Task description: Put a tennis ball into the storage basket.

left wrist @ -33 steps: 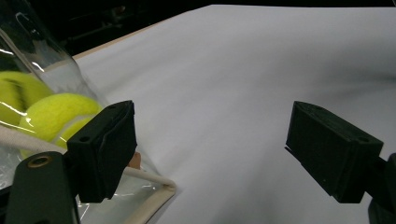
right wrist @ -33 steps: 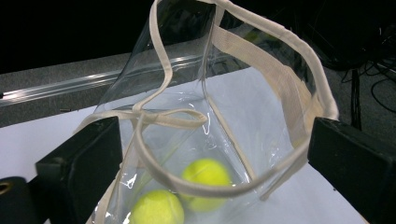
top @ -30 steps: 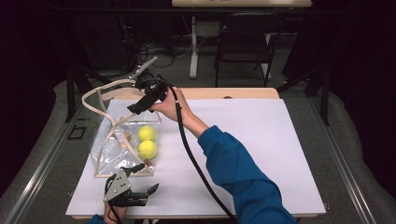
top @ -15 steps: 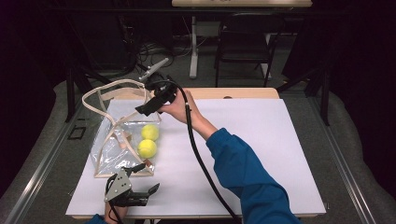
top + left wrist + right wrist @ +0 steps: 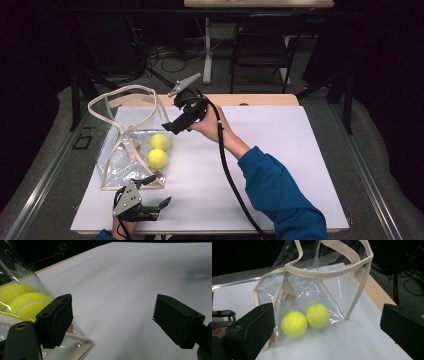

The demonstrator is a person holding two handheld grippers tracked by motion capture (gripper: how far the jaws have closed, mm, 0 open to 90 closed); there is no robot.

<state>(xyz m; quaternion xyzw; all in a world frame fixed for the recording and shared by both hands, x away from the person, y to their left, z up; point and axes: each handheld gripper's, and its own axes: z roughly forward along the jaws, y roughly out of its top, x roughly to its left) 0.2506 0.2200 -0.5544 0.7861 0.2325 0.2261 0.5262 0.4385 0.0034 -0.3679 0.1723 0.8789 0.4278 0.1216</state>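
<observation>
Hovering above the far-left part of the desk (image 5: pixel 280 150), the right gripper (image 5: pixel 176 126) hangs just right of the clear bag (image 5: pixel 127 150), jaws spread wide w/ nothing between them. They have just been opening over the last moment and grip nothing. In the right gripper view the bag (image 5: pixel 317 295) sits straight ahead between the two jaws, its mouth up and its tan handles (image 5: pixel 332 267) arching over it.

Bag stands near the desk's left edge, roughly mid-depth, leaning a bit. Two tennis balls (image 5: pixel 158 150) lie inside on its floor, touching each other, one nearer the far edge, one nearer the front. Same pair shows through the plastic in the right gripper view (image 5: pixel 305 320).

Left gripper (image 5: pixel 150 207) rests low at the front-left corner, just in front of the bag's near corner. Jaws also spread, holding nothing. Left gripper view puts the bag's bottom corner trim (image 5: pixel 80 345) beside its left-hand jaw, apart as far as can be told, w/ the balls (image 5: pixel 22 302) behind the plastic.

Key relation: bag lies to the left of and below the right gripper's fingertips; handle loops rise toward the far-left. Right gripper is nearer the handles and rim; left is nearer the base. Judgement: whichever move follows, rim or handle suits the right side, base corner suits the left. Plastic is thin and floppy, likely to shift if nudged.
</observation>
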